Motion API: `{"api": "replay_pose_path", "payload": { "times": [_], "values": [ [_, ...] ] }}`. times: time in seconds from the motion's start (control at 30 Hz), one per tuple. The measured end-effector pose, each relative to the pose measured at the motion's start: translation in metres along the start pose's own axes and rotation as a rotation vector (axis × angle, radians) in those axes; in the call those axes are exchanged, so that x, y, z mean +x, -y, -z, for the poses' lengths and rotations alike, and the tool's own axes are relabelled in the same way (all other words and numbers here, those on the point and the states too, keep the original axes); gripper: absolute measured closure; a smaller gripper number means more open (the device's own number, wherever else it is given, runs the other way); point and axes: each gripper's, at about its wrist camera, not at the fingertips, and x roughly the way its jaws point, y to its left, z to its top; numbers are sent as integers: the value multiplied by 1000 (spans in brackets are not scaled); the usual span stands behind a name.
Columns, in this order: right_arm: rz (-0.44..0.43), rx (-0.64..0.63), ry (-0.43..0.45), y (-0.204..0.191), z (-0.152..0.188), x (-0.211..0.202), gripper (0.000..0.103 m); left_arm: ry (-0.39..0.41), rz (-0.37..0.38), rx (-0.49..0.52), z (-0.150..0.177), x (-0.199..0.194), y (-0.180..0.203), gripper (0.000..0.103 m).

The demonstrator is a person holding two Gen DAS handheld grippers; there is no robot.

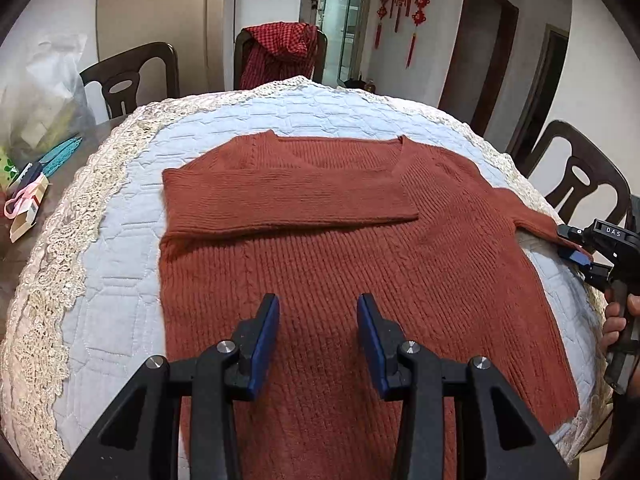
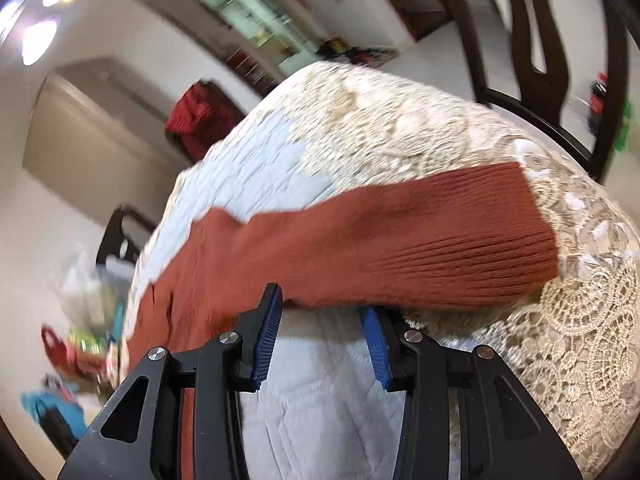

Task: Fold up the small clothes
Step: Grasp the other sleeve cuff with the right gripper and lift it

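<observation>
A rust-red knitted sweater (image 1: 360, 272) lies flat on a pale blue quilted cloth (image 1: 116, 264). One sleeve (image 1: 288, 196) is folded across the chest. The other sleeve (image 2: 420, 244) stretches out over the lace border to the right. My left gripper (image 1: 318, 316) hovers open over the sweater's lower body with nothing between its fingers. My right gripper (image 2: 322, 312) is rolled sideways at the outstretched sleeve. Its jaws stand apart, with one fingertip over the sleeve's edge and the other under it. In the left wrist view the right gripper (image 1: 570, 245) sits at the cuff, at the table's right edge.
A cream lace border (image 1: 52, 280) rims the cloth. Dark wooden chairs (image 1: 580, 176) stand around the table, and one at the back carries a red checked garment (image 1: 280, 52). A plastic bag (image 1: 40, 92) and small clutter lie at the left. A hand (image 1: 616, 320) holds the right gripper's handle.
</observation>
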Motion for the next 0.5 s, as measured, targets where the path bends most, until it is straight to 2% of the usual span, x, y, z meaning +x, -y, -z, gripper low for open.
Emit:
{"api": "replay_pose_path", "payload": {
  "times": [0.2, 0.27, 0.33, 0.5],
  "values": [
    [-14, 146, 72, 15, -11, -1, 65, -17, -7, -33, 2, 8, -11, 60],
    [16, 151, 81, 15, -17, 1, 83, -22, -2, -34, 5, 10, -12, 60],
    [20, 133, 88, 11, -21, 0, 88, -22, 4, -35, 6, 11, -12, 60],
    [-23, -56, 119, -44, -34, -8, 88, -16, 21, -48, 5, 9, -16, 60]
  ]
}}
